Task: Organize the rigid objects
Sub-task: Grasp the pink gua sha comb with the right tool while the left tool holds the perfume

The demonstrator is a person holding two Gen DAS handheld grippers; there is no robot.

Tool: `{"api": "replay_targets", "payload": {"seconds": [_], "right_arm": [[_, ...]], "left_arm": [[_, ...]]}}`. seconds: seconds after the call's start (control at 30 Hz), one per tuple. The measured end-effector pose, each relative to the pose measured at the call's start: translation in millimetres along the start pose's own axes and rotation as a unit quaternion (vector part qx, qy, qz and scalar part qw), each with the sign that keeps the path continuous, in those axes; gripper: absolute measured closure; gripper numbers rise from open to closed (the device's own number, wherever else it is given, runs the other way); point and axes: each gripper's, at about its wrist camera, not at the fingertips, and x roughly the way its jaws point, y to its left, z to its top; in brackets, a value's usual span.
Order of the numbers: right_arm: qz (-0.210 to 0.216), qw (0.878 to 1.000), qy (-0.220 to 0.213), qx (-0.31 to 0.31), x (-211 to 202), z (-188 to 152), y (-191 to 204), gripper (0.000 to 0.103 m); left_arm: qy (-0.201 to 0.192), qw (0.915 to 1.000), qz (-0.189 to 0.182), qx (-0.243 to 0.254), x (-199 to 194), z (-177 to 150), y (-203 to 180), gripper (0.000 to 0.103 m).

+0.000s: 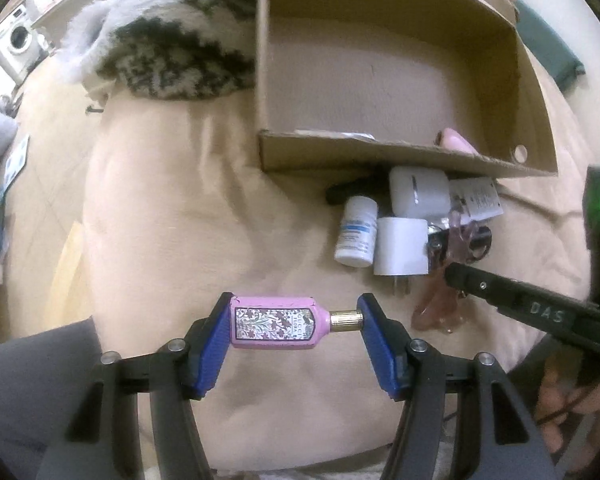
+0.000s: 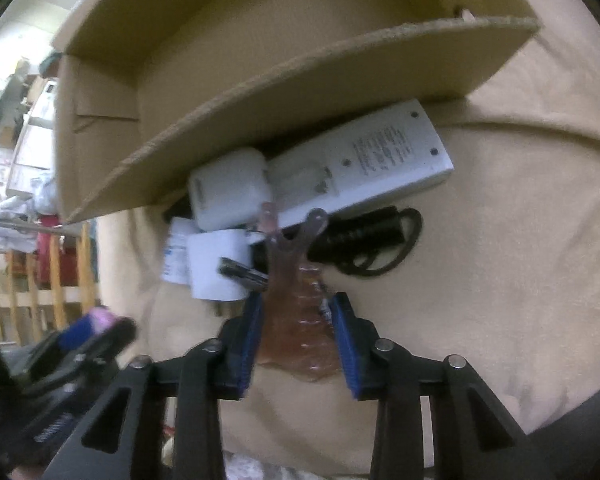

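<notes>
Left gripper (image 1: 296, 322) pointed steeply down, clamped lengthwise on the perfume (image 1: 276, 322) at lower centre, bare bedding (image 1: 172, 208) around it. Box (image 1: 380, 160) with its near wall at upper right, clutter tight against that wall. Right gripper (image 2: 296, 332) pressed on the hair clip (image 2: 296, 320), mid-frame.

One cardboard box (image 1: 380, 160), one pink perfume bottle (image 1: 276, 322), one white pill bottle (image 1: 356, 232), one earbud case (image 1: 418, 192), one white charger plug (image 1: 402, 246), one translucent pink hair clip (image 2: 296, 312), one grey remote (image 2: 380, 160), and two tools are in view.
</notes>
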Motion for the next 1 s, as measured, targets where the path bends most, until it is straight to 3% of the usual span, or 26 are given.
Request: {"api": "replay_targets", "payload": {"seconds": [0.2, 0.3, 0.43, 0.7, 0.77, 0.87, 1.0], "right_arm": [[0.009, 1.0, -0.003, -0.026, -0.2, -0.7, 9.3, 0.065], [0.036, 0.999, -0.004, -0.03, -3.6, -0.5, 12.6, 0.065], [0.06, 0.996, 0.023, -0.057, 5.1, -4.8, 22.6, 0.065], [0.038, 0.993, 0.031, -0.107, 36.8, -9.4, 52.2, 0.07], [0.022, 0.993, 0.021, -0.117, 39.2, -14.1, 58.3, 0.07], [0.011, 0.991, -0.004, -0.132, 32.7, -20.9, 67.3, 0.083], [0.021, 0.99, -0.033, -0.134, 10.7, -34.5, 73.7, 0.085]], "left_arm": [[-0.001, 0.9998, -0.008, -0.019, -13.9, -8.1, 13.2, 0.045], [-0.003, 0.9997, -0.011, -0.021, -14.9, -6.6, 11.8, 0.045], [-0.003, 0.9997, -0.011, -0.021, -14.4, -5.4, 12.4, 0.045], [-0.002, 0.9998, 0.006, -0.021, -6.3, -2.4, 7.5, 0.045], [-0.002, 0.9996, 0.008, -0.029, -4.6, -1.4, 10.2, 0.045], [-0.001, 0.9993, 0.01, -0.036, -3.4, -0.5, 12.7, 0.045], [-0.003, 0.9992, 0.012, -0.037, -4.4, -1.5, 14.4, 0.045]]}}
